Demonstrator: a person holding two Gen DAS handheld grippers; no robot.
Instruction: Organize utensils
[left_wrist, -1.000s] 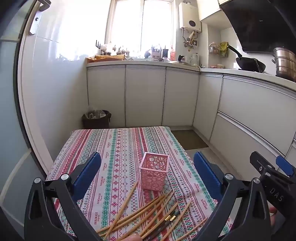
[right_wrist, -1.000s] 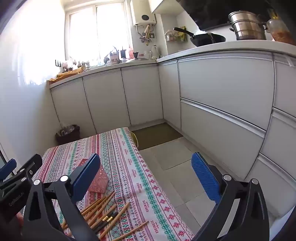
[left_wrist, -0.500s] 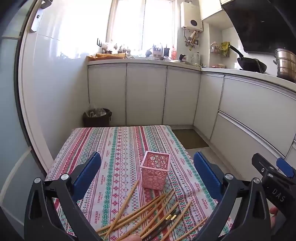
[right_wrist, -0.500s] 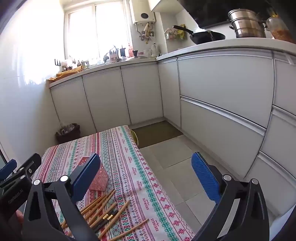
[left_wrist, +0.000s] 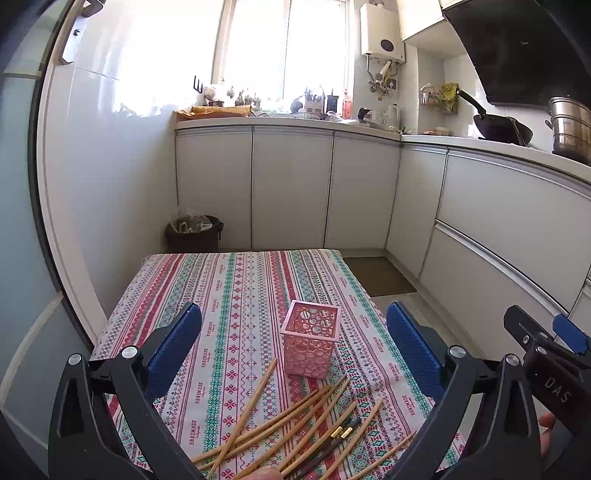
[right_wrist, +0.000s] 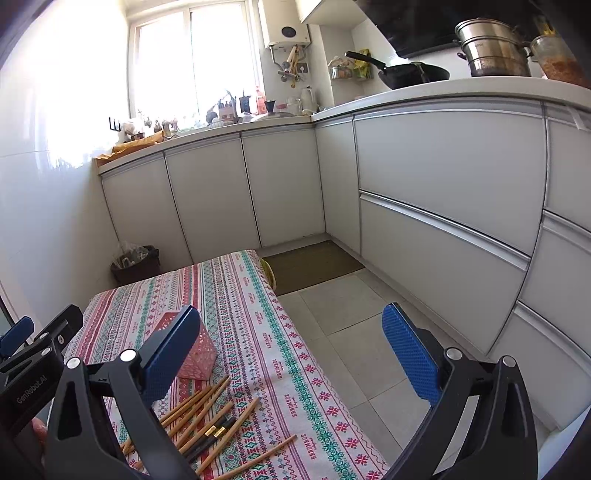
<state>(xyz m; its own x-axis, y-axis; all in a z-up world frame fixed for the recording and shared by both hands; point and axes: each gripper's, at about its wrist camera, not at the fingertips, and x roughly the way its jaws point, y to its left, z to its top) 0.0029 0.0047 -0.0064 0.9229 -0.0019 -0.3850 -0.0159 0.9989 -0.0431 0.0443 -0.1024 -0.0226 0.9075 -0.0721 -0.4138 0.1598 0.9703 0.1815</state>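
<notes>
Blue-padded jaws stand wide apart on both tools, gripping nothing: the left gripper (left_wrist: 293, 345) frames the pink basket (left_wrist: 311, 339), while the right gripper (right_wrist: 291, 354) hangs past the basket's right, partly over the floor. Nothing is picked up yet, so the step in hand looks like a first reach. It would go best by singling out one stick at the edge of the pile and closing on its middle. The wooden chopsticks (left_wrist: 284, 424) lie scattered just in front of the basket on the striped tablecloth (left_wrist: 236, 295), a dark pair (right_wrist: 210, 435) among them. The basket appears empty.
</notes>
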